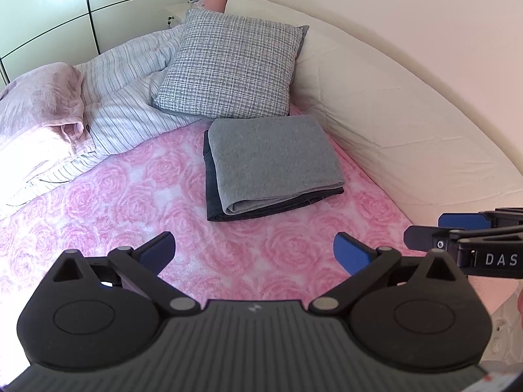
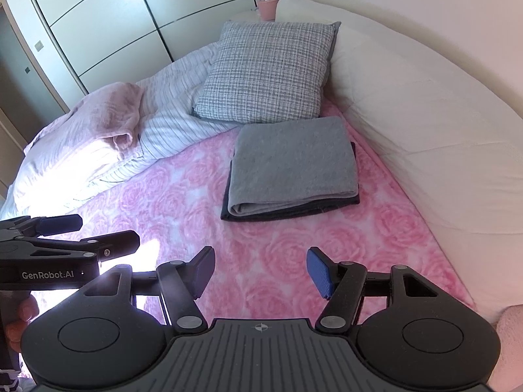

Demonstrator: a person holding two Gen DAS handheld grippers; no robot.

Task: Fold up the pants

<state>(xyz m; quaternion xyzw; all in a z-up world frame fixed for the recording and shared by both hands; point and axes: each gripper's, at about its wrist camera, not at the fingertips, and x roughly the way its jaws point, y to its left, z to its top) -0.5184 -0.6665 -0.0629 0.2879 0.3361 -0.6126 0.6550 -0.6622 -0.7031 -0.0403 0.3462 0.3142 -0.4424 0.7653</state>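
Grey pants (image 1: 273, 160) (image 2: 292, 163) lie folded into a flat rectangle on top of a folded dark garment (image 1: 214, 196) (image 2: 228, 209), on the pink rose-patterned blanket (image 1: 130, 196) (image 2: 183, 196). My left gripper (image 1: 255, 251) hovers open above the blanket, short of the stack, holding nothing. My right gripper (image 2: 260, 271) is also open and empty, likewise short of the stack. In the left wrist view the right gripper (image 1: 425, 228) shows side-on at the right edge. In the right wrist view the left gripper (image 2: 108, 232) shows at the left edge.
A grey checked cushion (image 1: 232, 65) (image 2: 268, 72) leans just behind the stack. A cream padded headboard (image 1: 392, 114) (image 2: 425, 124) curves along the right. A striped duvet (image 1: 130, 98) and a pink throw (image 1: 42, 104) are bunched at the left. Pale wardrobe doors (image 2: 108, 23) stand behind.
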